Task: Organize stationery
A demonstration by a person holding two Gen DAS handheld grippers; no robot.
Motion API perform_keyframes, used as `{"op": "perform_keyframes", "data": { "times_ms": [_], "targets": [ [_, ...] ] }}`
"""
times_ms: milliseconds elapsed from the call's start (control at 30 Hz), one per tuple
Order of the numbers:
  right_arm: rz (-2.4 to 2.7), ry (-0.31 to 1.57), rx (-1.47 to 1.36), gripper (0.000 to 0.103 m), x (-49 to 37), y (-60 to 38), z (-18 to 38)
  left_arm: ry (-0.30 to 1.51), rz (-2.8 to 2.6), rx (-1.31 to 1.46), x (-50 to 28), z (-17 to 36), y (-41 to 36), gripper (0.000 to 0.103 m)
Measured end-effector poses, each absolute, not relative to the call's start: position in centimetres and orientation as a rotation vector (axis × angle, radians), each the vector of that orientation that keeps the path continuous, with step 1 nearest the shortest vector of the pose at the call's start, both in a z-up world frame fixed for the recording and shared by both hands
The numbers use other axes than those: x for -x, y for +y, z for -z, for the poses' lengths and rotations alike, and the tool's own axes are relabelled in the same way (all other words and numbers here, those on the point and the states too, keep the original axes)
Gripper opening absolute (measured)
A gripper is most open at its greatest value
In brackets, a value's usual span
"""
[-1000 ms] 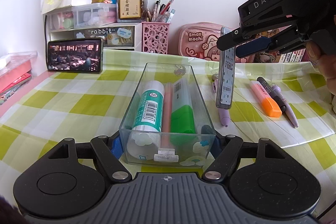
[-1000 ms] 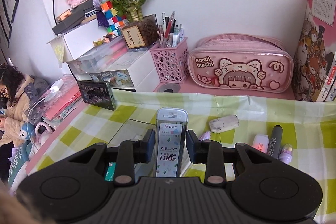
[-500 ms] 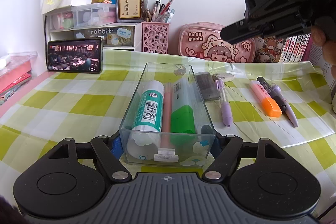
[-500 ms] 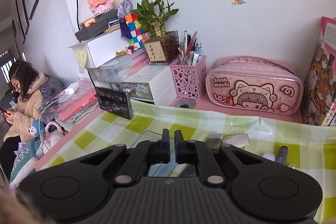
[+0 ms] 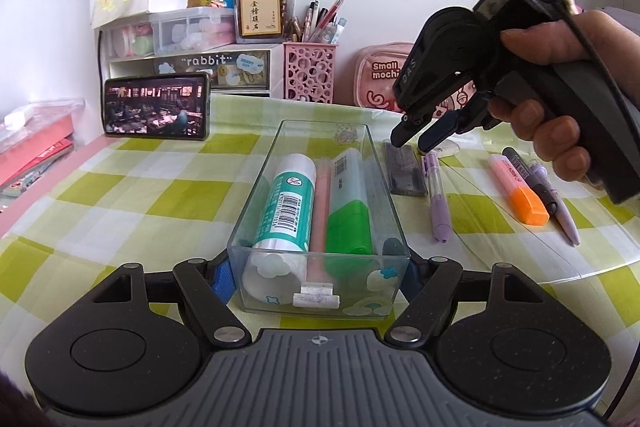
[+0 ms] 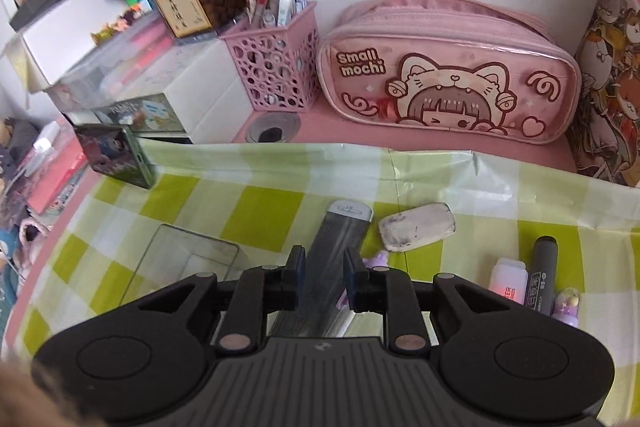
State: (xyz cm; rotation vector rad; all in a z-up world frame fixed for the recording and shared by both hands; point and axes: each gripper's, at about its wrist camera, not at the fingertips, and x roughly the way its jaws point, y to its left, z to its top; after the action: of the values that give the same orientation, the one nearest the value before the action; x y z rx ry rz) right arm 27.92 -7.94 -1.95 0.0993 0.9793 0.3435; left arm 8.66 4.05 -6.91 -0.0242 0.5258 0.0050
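The table [image 5: 132, 195], under a green-and-white check cloth, carries everything. Largest of the task's things is the clear plastic organizer box [image 5: 320, 211], lying lengthwise in front of the left wrist camera. It already holds a teal-labelled glue stick [image 5: 286, 211], a pink pen [image 5: 321, 211] and a green highlighter [image 5: 349, 211] side by side. The left tool [image 5: 318, 277] is clamped on the near end of this box, its pads pressed to both side walls, steadying it.

Just right of the box lies a flat grey lead-refill case [image 6: 340, 239] on the cloth, with a purple pen [image 5: 437, 199] beside it and a smudged white eraser [image 6: 417, 231] just beyond. Further right are an orange highlighter [image 5: 520, 189], a black marker [image 5: 530, 179] and a lilac pen [image 5: 558, 203], close together.

The right tool [image 6: 325, 277], held in the person's right hand [image 5: 556, 99], points steeply down over the refill case. Its jaws have just been opening and now stand to either side of the case; a gap shows on each side, so they are apart and not gripping.

The step in hand appears to be picking up the refill case again. The next move likely calls for lowering until the pads bracket its long edges, closing firmly on the thin, slippery shell, then lifting it over the box's right wall into the free strip beside the green highlighter.
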Motion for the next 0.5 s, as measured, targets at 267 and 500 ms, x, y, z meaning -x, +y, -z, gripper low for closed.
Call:
{"op": "perform_keyframes", "data": {
  "times_ms": [267, 500],
  "targets": [
    [-0.291, 1.050, -0.071, 0.046, -30.2, -6.3, 2.9, 0.520, 0.005, 0.030, -8.7, 7.0, 4.3, 0.073],
    [-0.255, 1.001, 0.032, 0.041, -29.6, -4.6, 2.4, 0.520, 0.006, 0.031, -8.8, 7.0, 4.4, 0.073]
  ]
}}
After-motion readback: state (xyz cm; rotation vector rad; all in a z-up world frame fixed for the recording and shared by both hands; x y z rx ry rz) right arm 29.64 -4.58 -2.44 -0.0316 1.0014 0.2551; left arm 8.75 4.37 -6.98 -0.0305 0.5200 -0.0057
